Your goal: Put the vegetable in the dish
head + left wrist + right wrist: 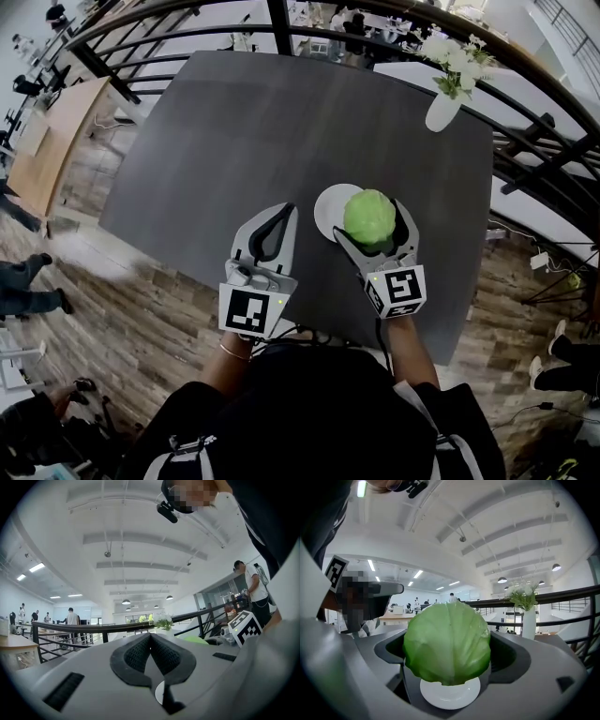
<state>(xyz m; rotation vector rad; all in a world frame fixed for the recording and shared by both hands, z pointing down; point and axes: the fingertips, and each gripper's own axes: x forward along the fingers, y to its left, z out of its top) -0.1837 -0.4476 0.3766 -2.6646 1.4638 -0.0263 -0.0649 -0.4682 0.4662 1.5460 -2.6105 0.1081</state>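
Observation:
A round green cabbage is held between the jaws of my right gripper, which is shut on it. The cabbage hangs over the right part of a small white dish on the dark table. In the right gripper view the cabbage fills the gap between the jaws, and the dish shows just under it. I cannot tell whether they touch. My left gripper is shut and holds nothing, just left of the dish. In the left gripper view, a sliver of the dish shows beneath the closed left gripper.
A white vase with white flowers stands at the table's far right corner. A black railing runs round the far and right sides. The table's near edge is close to my body. People stand on the floor at the left.

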